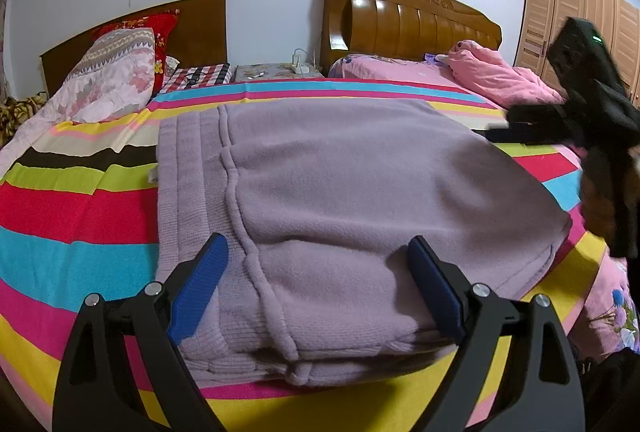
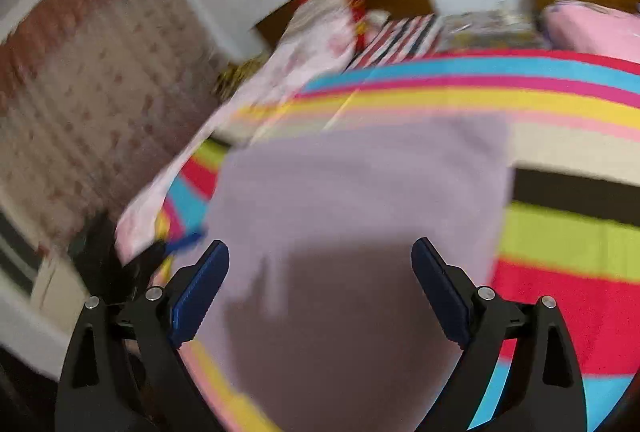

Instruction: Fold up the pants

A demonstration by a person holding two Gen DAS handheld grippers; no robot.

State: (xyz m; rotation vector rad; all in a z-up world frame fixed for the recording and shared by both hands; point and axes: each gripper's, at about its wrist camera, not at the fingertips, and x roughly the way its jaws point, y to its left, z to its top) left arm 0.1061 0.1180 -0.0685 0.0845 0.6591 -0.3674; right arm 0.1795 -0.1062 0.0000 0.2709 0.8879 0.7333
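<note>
Already the pants look mostly folded: the lilac fleece lies in a compact, layered rectangle on the striped bedspread, with the ribbed waistband along its left side and stacked edges showing at the near end, where several layers sit one on another. Judging by that thickness, at least one fold over is done, and what may be left is a last fold or simply a smoothing of the top and squaring of the corners; the far right corner looks a little rounded and loose. The left tongs hang just over the near edge of the bundle, their blue pads spread wide on either side of it and clamping nothing, though the right pad seems to rest against the cloth. The right tongs are likewise spread wide and empty, poised above the same lilac cloth from the other side; that view is smeared with motion, so I cannot say whether their tips touch the fabric. From the left view they appear as a dark blurred shape by the bed's right edge. As for containers, I see none in play: no basket, drawer or box near the pants, only a closed wardrobe far off by the wall, its contents hidden.
</note>
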